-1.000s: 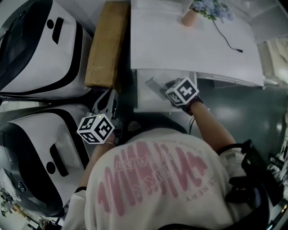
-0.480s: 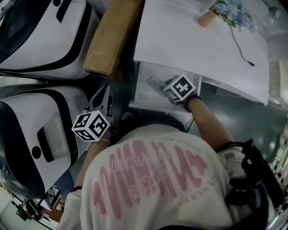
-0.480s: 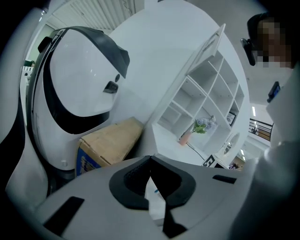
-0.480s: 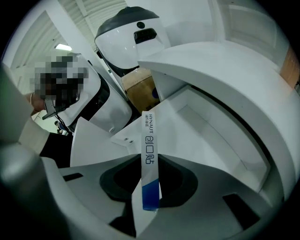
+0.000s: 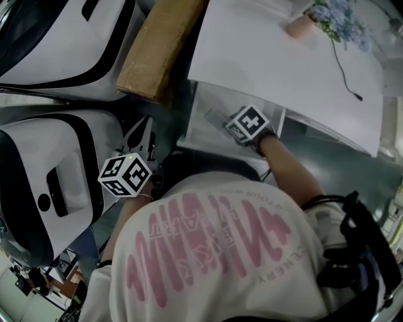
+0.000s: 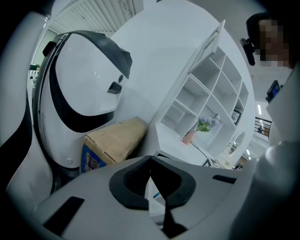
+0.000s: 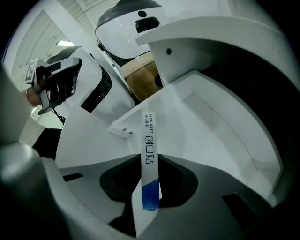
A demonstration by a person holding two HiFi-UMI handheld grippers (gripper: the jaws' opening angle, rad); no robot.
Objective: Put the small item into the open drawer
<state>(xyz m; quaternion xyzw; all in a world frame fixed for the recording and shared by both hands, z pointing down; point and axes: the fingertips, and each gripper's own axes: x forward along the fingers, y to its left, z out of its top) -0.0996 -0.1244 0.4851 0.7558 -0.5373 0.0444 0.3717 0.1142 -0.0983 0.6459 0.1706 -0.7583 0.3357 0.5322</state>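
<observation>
Indoor office or showroom-type workspace, fitted out almost wholly in white. A plain white surface (image 5: 264, 56) has an open drawer (image 5: 204, 129) under its near edge, a pink flower pot (image 5: 301, 26) and a thin black cable (image 5: 343, 69) on top, and a white open-cubby shelf unit (image 6: 211, 89) rising at its far edge. Beside the surface: a brown cardboard box (image 5: 157, 47), large white-and-black moulded shells (image 5: 50, 182), a smooth grey-green floor (image 5: 340, 157) and slatted ceiling panels (image 6: 98, 14) overhead.
</observation>
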